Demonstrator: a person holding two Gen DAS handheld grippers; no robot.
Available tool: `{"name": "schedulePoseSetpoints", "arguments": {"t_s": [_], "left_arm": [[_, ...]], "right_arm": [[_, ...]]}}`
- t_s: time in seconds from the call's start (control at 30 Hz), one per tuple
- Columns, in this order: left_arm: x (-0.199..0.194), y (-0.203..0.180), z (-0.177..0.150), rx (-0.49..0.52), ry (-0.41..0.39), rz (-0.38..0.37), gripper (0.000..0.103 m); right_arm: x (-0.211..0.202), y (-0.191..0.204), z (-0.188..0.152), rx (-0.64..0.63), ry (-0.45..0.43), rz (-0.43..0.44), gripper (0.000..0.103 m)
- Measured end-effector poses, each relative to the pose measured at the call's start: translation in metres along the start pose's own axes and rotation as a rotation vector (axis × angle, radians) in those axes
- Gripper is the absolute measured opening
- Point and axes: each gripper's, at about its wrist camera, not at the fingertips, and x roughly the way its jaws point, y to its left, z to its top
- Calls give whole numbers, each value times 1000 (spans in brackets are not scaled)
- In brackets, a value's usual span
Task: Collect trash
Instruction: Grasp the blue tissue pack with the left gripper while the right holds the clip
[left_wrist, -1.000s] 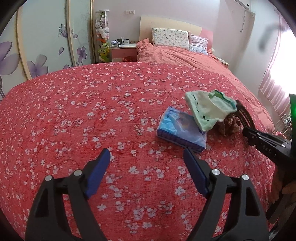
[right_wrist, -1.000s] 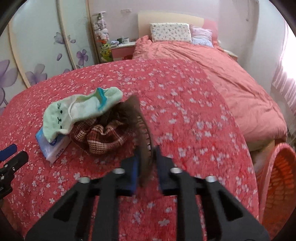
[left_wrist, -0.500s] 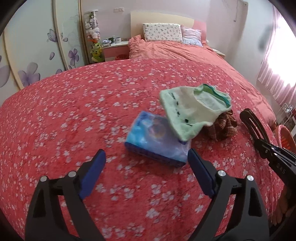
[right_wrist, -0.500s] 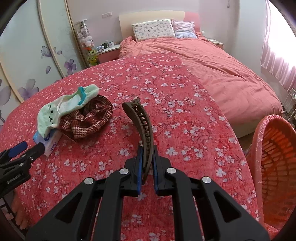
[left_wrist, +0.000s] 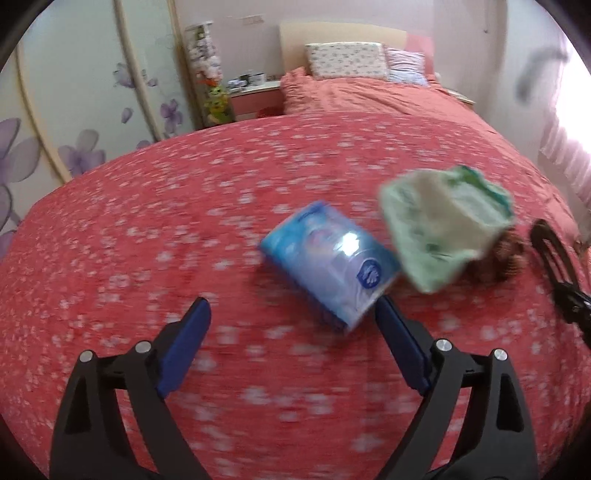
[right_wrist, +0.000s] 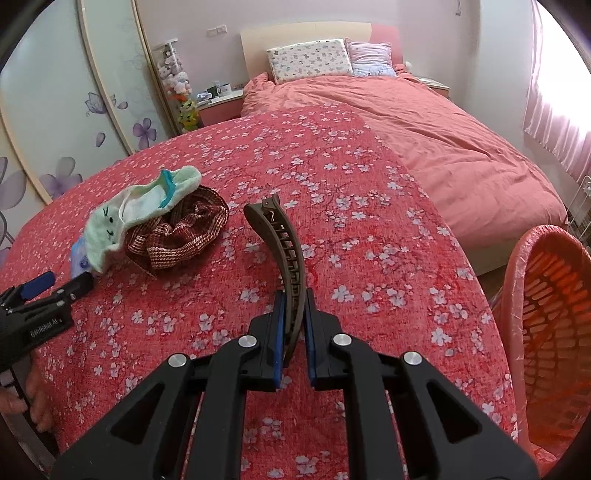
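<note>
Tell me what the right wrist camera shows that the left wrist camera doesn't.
Only the right wrist view shows the orange basket beside the bed and the right tongs shut on the brown hair clip. Only the left wrist view shows the blue tissue pack's top face, just ahead of the open left tongs. Both show the green sock lying on the plaid cloth and the floral bedspread.

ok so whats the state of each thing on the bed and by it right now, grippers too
left gripper: open, nothing between its fingers
right gripper: shut on the brown plastic hair clip
blue tissue pack: lying on the red floral bedspread, untouched
pale green sock: draped over the plaid scrunchie
orange mesh basket: beside the bed, no contents visible
</note>
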Motion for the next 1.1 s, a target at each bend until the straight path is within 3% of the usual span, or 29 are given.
{"name": "schedulePoseSetpoints", "arguments": {"t_s": [0.17, 0.3, 0.53, 0.67, 0.8, 1.1], "left_arm": [[6, 41, 1, -83, 26, 60, 89], [-6, 56, 2, -165, -6, -35, 89], [-2, 22, 14, -120, -16, -52, 90], [13, 7, 19, -99, 14, -13, 85], [19, 6, 23, -128, 34, -17, 77], [26, 6, 34, -131, 35, -2, 74]], "right_arm": [[0, -1, -1, 5, -1, 4, 10], [-1, 1, -2, 0, -1, 10, 10], [-2, 2, -4, 7, 0, 17, 10], [-2, 2, -5, 8, 0, 18, 10], [-3, 2, -5, 9, -2, 18, 10], [0, 3, 3, 15, -2, 23, 14]]}}
